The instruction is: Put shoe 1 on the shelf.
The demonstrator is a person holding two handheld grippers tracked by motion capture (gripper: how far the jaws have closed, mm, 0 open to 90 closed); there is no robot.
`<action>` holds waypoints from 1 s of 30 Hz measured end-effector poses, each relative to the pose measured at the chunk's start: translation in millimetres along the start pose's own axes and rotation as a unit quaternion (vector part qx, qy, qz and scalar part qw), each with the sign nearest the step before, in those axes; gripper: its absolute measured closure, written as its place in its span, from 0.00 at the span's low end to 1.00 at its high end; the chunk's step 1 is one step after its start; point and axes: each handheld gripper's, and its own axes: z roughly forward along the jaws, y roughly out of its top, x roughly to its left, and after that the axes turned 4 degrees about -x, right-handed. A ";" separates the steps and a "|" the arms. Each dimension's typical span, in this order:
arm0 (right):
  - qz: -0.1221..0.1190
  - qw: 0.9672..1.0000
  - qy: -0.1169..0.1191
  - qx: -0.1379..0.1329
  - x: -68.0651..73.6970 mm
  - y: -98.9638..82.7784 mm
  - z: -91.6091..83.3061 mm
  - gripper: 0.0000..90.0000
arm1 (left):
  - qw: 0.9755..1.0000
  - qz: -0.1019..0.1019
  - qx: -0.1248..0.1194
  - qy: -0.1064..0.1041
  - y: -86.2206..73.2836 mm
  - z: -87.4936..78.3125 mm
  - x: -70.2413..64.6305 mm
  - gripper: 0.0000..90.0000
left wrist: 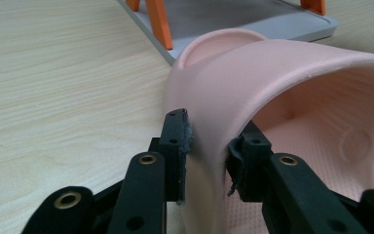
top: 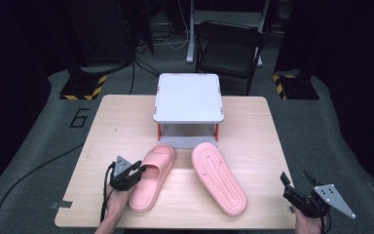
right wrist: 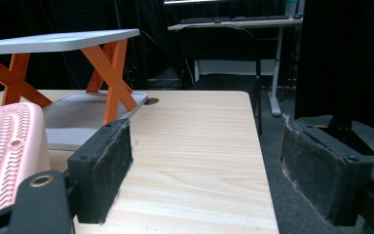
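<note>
Two pink slippers lie on the wooden table in front of a rack. The left slipper (top: 152,178) sits upright, its strap (left wrist: 253,73) arching over the footbed. My left gripper (top: 140,169) (left wrist: 207,146) is shut on the near side wall of that strap, one pad outside it and one inside. The right slipper (top: 219,178) (right wrist: 5,151) lies sole up, ribbed tread showing. My right gripper (top: 296,179) (right wrist: 209,165) stands open at the table's front right corner, nothing between its pads, with the sole-up slipper to its left.
A grey two-level rack (top: 189,97) (right wrist: 63,41) with orange crossed legs (left wrist: 158,22) stands at the table's back middle, just behind the slippers' toes. A black folding chair (top: 229,48) and stands are on the floor beyond. Bare wood (top: 258,131) lies right of the rack.
</note>
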 end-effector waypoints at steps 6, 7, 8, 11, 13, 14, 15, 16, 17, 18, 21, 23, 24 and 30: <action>-0.001 1.000 -0.003 -0.002 -1.8 -0.1 -2.2 0.21 | 1.000 0.008 -0.010 -0.007 5.6 -1.2 -0.9 0.91; -0.001 1.000 -0.004 -0.002 -1.8 0.2 -2.6 0.22 | 1.000 0.009 -0.015 -0.005 8.7 -1.0 -2.6 0.91; -0.001 1.000 -0.004 -0.002 -1.9 0.3 -2.8 0.21 | 1.000 0.019 -0.014 -0.007 13.2 -1.2 -4.2 0.91; -0.002 1.000 -0.003 0.002 -1.3 -0.6 -1.3 0.22 | 0.999 0.027 -0.020 0.001 26.5 9.2 -8.0 0.90; -0.001 1.000 -0.001 0.001 -0.1 -0.2 -1.1 0.22 | 1.000 0.015 -0.016 0.011 39.7 28.7 -11.7 0.90; -0.005 1.000 0.000 0.000 0.2 0.2 -1.4 0.22 | 1.000 0.015 -0.016 0.011 39.7 28.7 -11.7 0.89; -0.006 1.000 -0.001 0.000 0.8 0.6 -1.7 0.22 | 0.999 0.026 -0.011 0.015 48.1 41.4 -14.5 0.89; -0.008 1.000 -0.001 -0.002 0.9 0.9 -1.9 0.22 | 0.999 0.026 -0.011 0.015 48.1 41.4 -14.5 0.89; -0.010 1.000 0.001 -0.004 0.9 1.0 -1.8 0.22 | 0.999 0.016 -0.014 0.023 54.2 55.2 -16.6 0.88; -0.010 1.000 0.001 -0.004 0.9 1.0 -1.8 0.22 | 0.999 0.016 -0.014 0.023 54.2 55.2 -16.6 0.88; -0.005 1.000 0.000 -0.005 -0.8 1.0 -3.1 0.22 | 0.999 0.020 -0.018 0.034 60.5 77.3 -16.7 0.88; -0.005 1.000 0.001 -0.006 -1.2 1.1 -3.6 0.22 | 0.999 0.013 -0.021 0.040 62.1 81.4 -15.5 0.87; -0.004 1.000 0.000 -0.007 -1.8 1.2 -4.1 0.22 | 0.999 0.003 -0.025 0.045 62.8 83.7 -14.8 0.87; 0.001 1.000 -0.001 -0.008 -3.6 0.9 -4.2 0.22 | 0.998 -0.007 -0.020 0.062 67.5 97.4 -13.4 0.83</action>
